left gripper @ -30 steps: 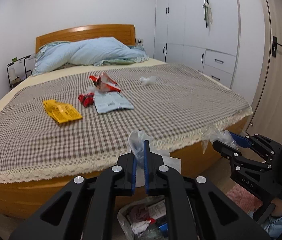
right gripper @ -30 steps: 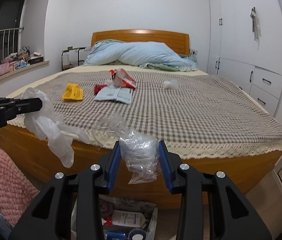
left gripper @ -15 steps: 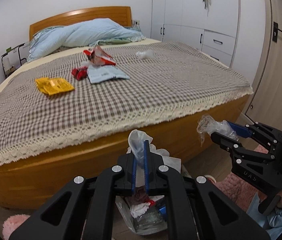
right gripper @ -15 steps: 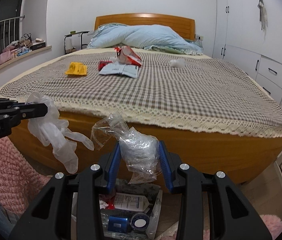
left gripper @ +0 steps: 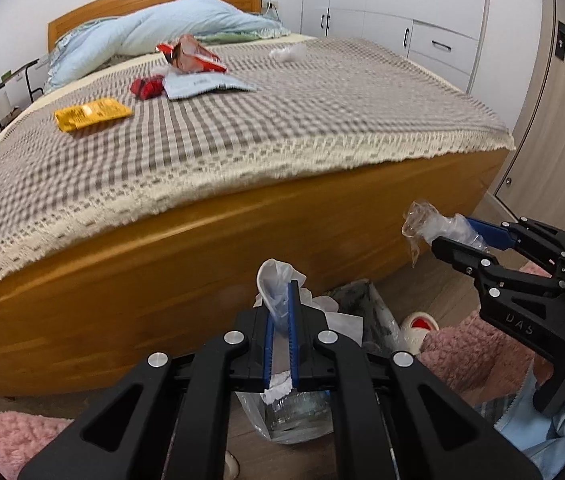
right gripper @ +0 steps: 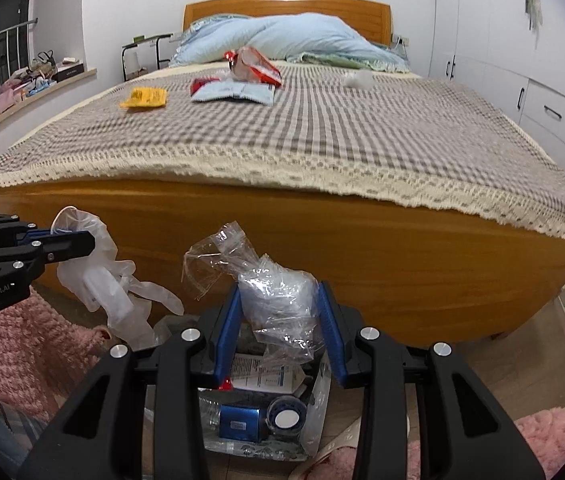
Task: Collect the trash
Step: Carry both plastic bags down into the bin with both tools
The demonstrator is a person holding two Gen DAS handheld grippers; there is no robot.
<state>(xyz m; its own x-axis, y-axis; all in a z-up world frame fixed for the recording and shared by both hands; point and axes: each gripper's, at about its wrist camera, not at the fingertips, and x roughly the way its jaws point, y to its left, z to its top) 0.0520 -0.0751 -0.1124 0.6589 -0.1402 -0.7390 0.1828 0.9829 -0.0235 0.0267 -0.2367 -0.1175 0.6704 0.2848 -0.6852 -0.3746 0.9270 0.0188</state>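
My left gripper (left gripper: pixel 281 292) is shut on a white disposable glove (left gripper: pixel 274 280); in the right wrist view the glove (right gripper: pixel 118 292) hangs limp from that gripper (right gripper: pixel 78 240). My right gripper (right gripper: pixel 278 300) is shut on crumpled clear plastic wrap (right gripper: pixel 274 296), also seen as a clear wad (left gripper: pixel 428 224) at the right gripper (left gripper: pixel 448 236). Both hang over an open clear trash bag (right gripper: pixel 314 436) on the floor, holding a blue box, a tape roll and papers. On the bed lie a yellow packet (right gripper: pixel 144 98), a red snack bag (right gripper: pixel 254 66), a pale blue pouch (right gripper: pixel 234 94), a small red wrapper (left gripper: pixel 147 87) and a white tissue wad (right gripper: pixel 358 78).
The wooden bed frame (right gripper: pixel 322 248) with a checked cover stands just behind the bag. Pink fluffy rugs (right gripper: pixel 22 344) lie on the wood floor either side. White wardrobes (right gripper: pixel 522 60) line the right wall. A slipper (left gripper: pixel 418 326) sits near the bag.
Both grippers have sunk and tilted downward, from above the bed edge to below it; the trash bag has come fully into view beneath them. Both grips are unchanged.
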